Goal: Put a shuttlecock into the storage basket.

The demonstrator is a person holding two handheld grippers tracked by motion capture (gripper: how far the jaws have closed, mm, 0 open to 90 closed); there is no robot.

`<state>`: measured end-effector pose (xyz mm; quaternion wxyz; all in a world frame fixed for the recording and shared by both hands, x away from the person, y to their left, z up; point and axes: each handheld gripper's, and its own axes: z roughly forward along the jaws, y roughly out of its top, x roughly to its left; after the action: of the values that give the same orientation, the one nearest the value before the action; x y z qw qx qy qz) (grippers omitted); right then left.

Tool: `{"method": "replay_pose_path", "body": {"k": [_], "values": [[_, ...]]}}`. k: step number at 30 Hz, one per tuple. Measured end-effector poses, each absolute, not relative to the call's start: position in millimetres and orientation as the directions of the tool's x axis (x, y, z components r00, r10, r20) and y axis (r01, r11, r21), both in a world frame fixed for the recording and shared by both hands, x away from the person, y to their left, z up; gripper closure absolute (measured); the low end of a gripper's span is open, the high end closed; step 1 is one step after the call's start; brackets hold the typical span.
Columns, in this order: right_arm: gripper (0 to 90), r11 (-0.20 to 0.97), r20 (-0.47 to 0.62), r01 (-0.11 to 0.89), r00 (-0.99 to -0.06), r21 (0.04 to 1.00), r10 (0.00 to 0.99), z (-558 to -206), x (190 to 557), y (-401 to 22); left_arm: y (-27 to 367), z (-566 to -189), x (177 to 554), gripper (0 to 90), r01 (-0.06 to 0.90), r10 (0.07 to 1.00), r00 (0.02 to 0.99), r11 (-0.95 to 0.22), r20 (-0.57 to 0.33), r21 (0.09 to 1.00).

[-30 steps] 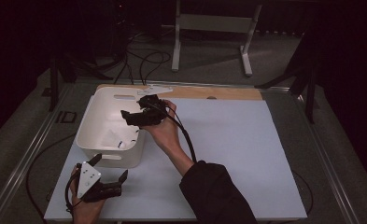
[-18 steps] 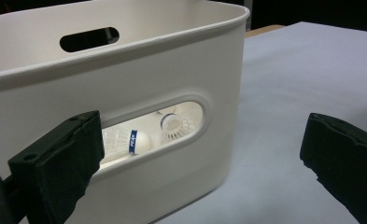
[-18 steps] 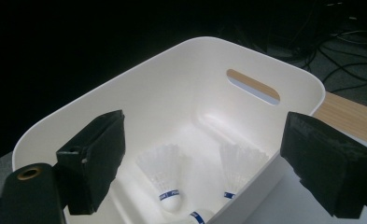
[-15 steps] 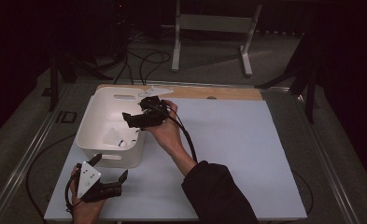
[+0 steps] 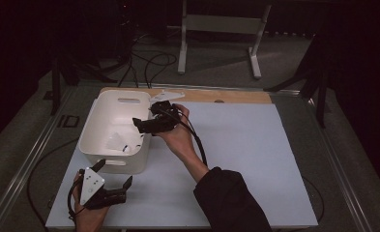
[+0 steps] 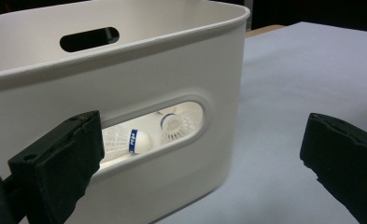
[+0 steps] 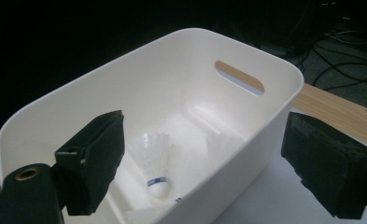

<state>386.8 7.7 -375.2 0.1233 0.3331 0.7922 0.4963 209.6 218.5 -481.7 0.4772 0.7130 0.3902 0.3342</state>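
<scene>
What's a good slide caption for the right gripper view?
Open right gripper above a white bin holding shuttlecocks.

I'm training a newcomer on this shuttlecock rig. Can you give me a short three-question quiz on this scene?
1. True or false: the right tool is clamped on a shuttlecock.
2. Where does the left tool sit? A) inside the white bin B) on the table just in front of the bin C) on the wooden strip
3. Fill in: through the bin's side handle slot, the left tool's camera shows white ____ lying inside.

Key:
1. False. Its jaws stand wide open and empty above the bin, and have just been opening.
2. B
3. shuttlecocks
</scene>
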Motion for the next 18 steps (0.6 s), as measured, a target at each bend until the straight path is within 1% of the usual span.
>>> {"method": "replay_pose_path", "body": {"k": [18], "values": [[11.8,0.291,0.112,0.401,-0.731,0.868,0.673,-380,384,-24,218,-482,210,0.2,0.239,0.876,0.471,-0.238,0.102,0.941]]}}
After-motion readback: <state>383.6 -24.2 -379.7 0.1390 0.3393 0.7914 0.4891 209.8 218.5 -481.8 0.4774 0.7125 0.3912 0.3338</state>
